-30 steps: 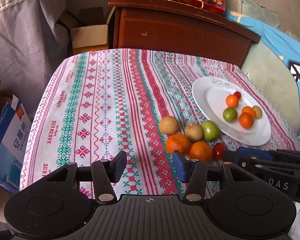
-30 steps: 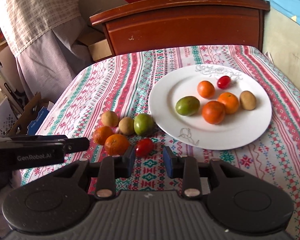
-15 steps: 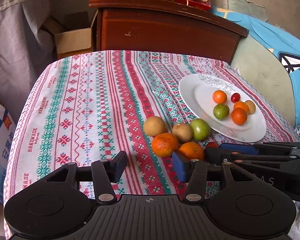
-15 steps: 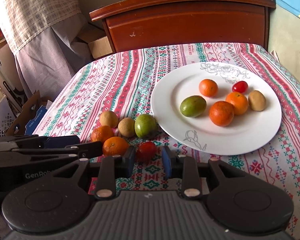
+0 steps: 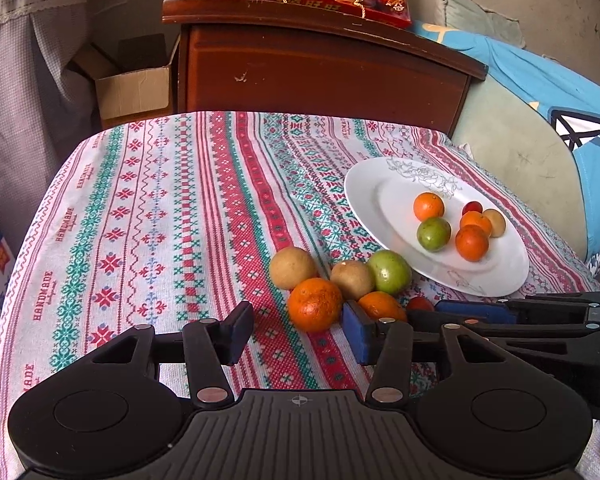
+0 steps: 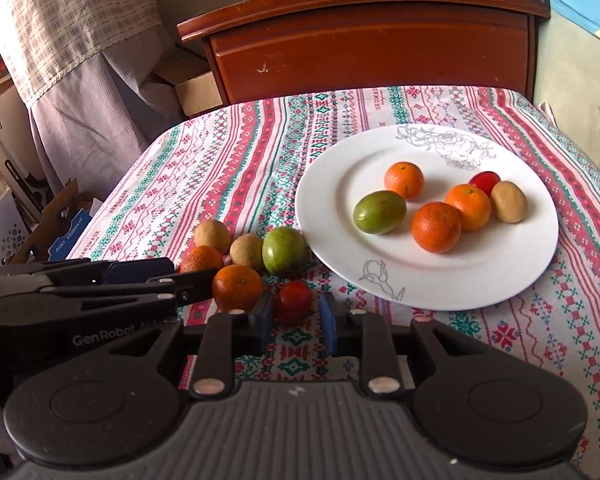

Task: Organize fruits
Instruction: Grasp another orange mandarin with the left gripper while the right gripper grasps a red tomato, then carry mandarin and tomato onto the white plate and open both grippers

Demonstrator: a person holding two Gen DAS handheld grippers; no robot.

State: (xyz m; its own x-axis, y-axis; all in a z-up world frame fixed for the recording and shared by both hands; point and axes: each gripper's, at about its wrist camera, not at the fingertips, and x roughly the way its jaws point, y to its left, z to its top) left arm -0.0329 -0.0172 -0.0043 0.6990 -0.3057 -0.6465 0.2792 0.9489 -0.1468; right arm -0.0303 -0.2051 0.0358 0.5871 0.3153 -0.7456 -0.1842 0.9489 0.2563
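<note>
- Right gripper (image 6: 294, 322) held apart, cherry tomato (image 6: 293, 302) between pads, untouched.
- Left gripper (image 5: 298, 330) spread wide, beside orange (image 5: 315, 304).
- Tomato round, no long axis.
- "GenRobot" read on left gripper; "HANDMADE" on tablecloth (image 5: 140, 220).

Saw wide bare cloth (image 5: 148, 216) left of the fruit cluster (image 5: 340, 280), open to approach. Found the cluster packed tight, fruits touching, hard against the plate (image 6: 512, 280) rim. Noted the left gripper (image 6: 172, 276) lying just beside the oranges, blocking that side. Found a narrow bare strip on the plate's near edge. Noted the cabinet (image 5: 324, 76) walling off the far end.
</note>
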